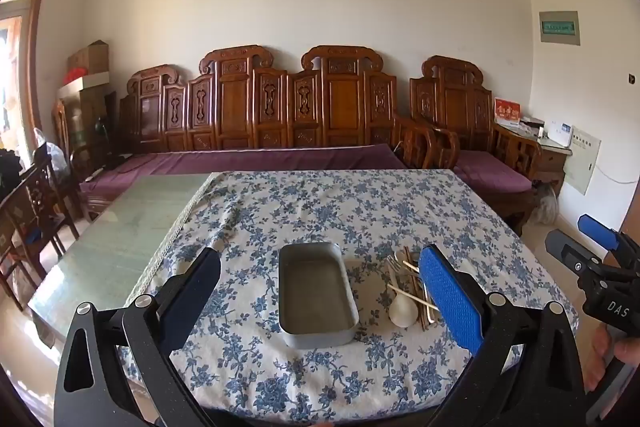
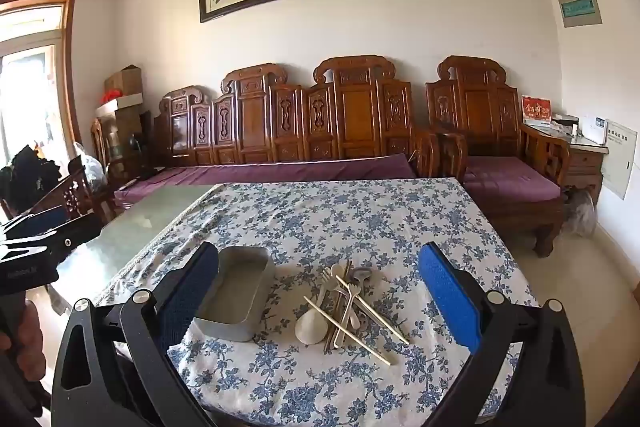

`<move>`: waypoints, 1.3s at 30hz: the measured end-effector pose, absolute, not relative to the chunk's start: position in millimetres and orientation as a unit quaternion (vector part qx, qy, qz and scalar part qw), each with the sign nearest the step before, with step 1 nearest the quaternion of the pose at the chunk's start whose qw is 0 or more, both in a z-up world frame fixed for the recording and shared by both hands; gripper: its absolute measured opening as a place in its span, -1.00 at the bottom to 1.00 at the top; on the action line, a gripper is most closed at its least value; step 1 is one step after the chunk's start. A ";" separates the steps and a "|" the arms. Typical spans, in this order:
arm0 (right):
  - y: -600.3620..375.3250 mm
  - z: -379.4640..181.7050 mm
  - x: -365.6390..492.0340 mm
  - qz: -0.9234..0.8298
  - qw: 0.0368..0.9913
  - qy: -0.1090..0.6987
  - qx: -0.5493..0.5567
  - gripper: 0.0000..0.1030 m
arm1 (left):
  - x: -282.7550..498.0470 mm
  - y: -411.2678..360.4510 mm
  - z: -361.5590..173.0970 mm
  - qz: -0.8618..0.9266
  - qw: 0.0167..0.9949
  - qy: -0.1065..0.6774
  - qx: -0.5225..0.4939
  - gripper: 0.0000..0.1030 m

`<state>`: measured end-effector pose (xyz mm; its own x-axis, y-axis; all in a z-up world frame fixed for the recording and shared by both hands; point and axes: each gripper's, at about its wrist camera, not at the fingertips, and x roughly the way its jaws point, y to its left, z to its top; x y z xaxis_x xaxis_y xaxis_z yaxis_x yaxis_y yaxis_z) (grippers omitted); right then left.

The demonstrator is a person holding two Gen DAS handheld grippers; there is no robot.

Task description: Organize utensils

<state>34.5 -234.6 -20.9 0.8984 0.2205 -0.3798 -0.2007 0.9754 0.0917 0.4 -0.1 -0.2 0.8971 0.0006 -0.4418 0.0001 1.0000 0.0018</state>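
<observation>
**Still nothing gripped: tin empty, utensils heaped beside it**

Plainly, no utensil had been sorted at this moment. The metal tin (image 1: pixel 316 297) was seen lying empty on the flowered tablecloth (image 1: pixel 320 203), toward the near edge of the table, with the pile of utensils (image 2: pixel 348 301) set just beside it on its right. In that pile a white spoon (image 2: pixel 310 327), pale chopsticks (image 2: pixel 346 330), a fork (image 2: pixel 326 277) and some darker sticks were crossed over one another. The left gripper (image 1: pixel 320 291) was held above the near edge with its fingers spread wide and nothing between the pads; the tin was framed in the gap. The right gripper (image 2: pixel 318 295) was likewise held with fingers wide apart and nothing clamped, the pile being framed between them. Neither tool was in contact with anything.

Several risks could be judged from this layout. Because the pieces were interlaced, a pinch on one chopstick would probably drag its neighbours, and something could be rolled toward the near edge and lost over it. The thin sticks lay flat on soft cloth, so the fabric might be caught in the pads and the tin shifted with it. The light tin could also be nudged or tipped if a piece were dropped against its rim rather than inside it. The left tool might well be needed to steady it.
</observation>
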 end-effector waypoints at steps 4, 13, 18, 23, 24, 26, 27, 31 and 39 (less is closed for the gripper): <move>-233.8 -21.8 35.2 0.108 0.974 0.197 0.025 0.95 | 0.0 -0.1 -0.1 -0.001 0.974 0.225 0.000 0.87; -235.4 -21.1 33.6 0.109 0.974 0.195 0.028 0.95 | -2.2 -3.5 2.3 0.000 0.975 0.224 0.002 0.87; -235.5 -20.5 33.1 0.110 0.974 0.194 0.029 0.95 | -1.1 -3.9 0.1 0.000 0.975 0.223 0.003 0.87; -235.3 -20.7 33.9 0.110 0.974 0.195 0.028 0.95 | -1.1 -1.6 0.5 0.000 0.975 0.222 0.003 0.87; -235.5 -20.7 34.1 0.110 0.974 0.195 0.028 0.95 | -1.0 -1.5 0.7 -0.001 0.975 0.222 0.003 0.87; -235.7 -20.7 34.6 0.110 0.974 0.195 0.028 0.95 | -0.5 -2.8 1.6 -0.001 0.975 0.222 0.004 0.87; -235.8 -20.6 34.9 0.110 0.974 0.195 0.029 0.95 | -1.7 -3.4 5.7 -0.003 0.975 0.221 0.005 0.87; -233.4 -20.3 33.5 0.110 0.974 0.194 0.030 0.95 | -1.4 -4.0 7.6 -0.004 0.975 0.221 0.005 0.87; -234.7 -19.4 33.0 0.110 0.974 0.194 0.030 0.95 | -2.0 -5.2 8.7 -0.004 0.975 0.220 0.006 0.87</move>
